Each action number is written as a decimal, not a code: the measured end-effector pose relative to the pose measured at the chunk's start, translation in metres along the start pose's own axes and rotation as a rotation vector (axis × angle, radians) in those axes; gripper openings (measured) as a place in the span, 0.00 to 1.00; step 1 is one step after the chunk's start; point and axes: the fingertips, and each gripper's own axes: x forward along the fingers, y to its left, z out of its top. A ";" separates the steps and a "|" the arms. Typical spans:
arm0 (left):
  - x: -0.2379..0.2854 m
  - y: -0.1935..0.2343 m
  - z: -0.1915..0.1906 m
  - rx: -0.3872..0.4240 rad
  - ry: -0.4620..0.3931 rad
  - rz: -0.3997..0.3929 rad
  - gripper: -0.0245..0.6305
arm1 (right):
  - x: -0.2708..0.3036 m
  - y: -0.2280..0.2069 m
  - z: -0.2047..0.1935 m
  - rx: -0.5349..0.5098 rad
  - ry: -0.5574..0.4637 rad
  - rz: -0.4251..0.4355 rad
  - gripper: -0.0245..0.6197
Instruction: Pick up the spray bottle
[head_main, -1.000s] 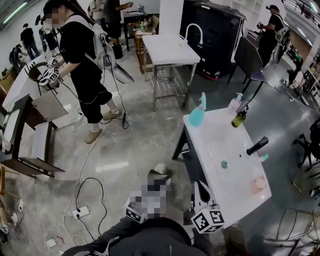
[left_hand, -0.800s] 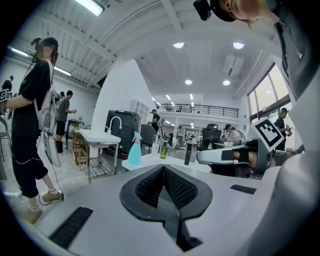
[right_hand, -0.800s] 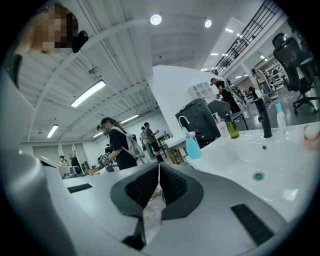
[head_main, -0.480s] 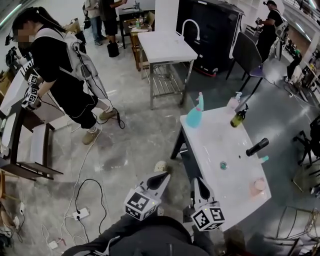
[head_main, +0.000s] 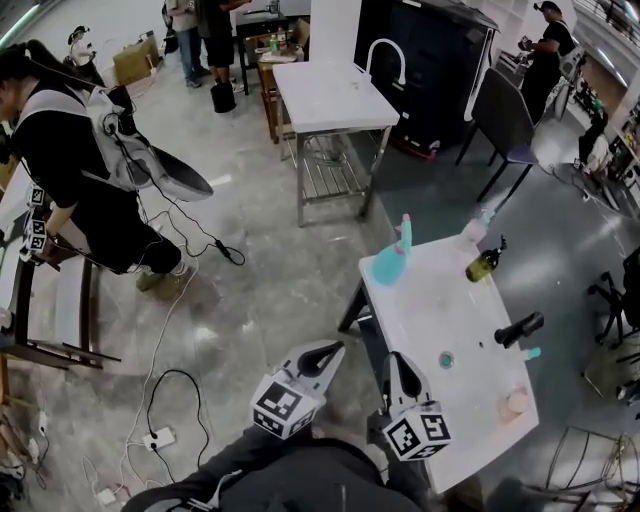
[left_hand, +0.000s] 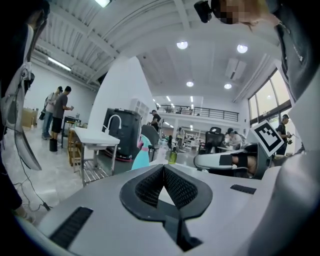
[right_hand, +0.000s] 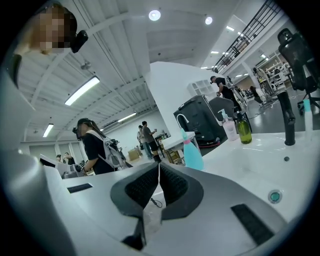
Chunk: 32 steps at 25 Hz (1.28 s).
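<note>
The spray bottle (head_main: 390, 258), teal with a pink collar, stands upright at the far left corner of the white sink table (head_main: 420, 305). It also shows in the left gripper view as the spray bottle (left_hand: 141, 154) and in the right gripper view as the spray bottle (right_hand: 192, 152), ahead of the jaws in both and well beyond them. My left gripper (head_main: 335, 349) is shut and empty, over the floor just left of the table. My right gripper (head_main: 397, 361) is shut and empty, at the table's near left edge. In their own views, the left gripper (left_hand: 163, 168) and the right gripper (right_hand: 159, 165) have their tips together.
On the table stand a green bottle (head_main: 485, 263), a clear pump bottle (head_main: 478, 222), a black faucet (head_main: 518, 328) and a pink cup (head_main: 515, 403). A person with a backpack (head_main: 70, 180) stands left. Cables (head_main: 170, 400) lie on the floor. A white table (head_main: 330, 95) stands behind.
Both grippers have moved forward toward the sink table, and the left one has come fully into view. The person at left has shifted further left in the picture.
</note>
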 end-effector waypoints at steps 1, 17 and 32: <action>0.008 0.007 0.003 0.001 0.001 -0.005 0.05 | 0.009 -0.004 0.004 0.002 -0.002 -0.004 0.06; 0.110 0.085 0.060 0.011 -0.018 -0.118 0.05 | 0.115 -0.047 0.065 -0.004 -0.060 -0.102 0.06; 0.185 0.122 0.075 0.024 0.003 -0.265 0.05 | 0.165 -0.076 0.106 -0.045 -0.206 -0.144 0.09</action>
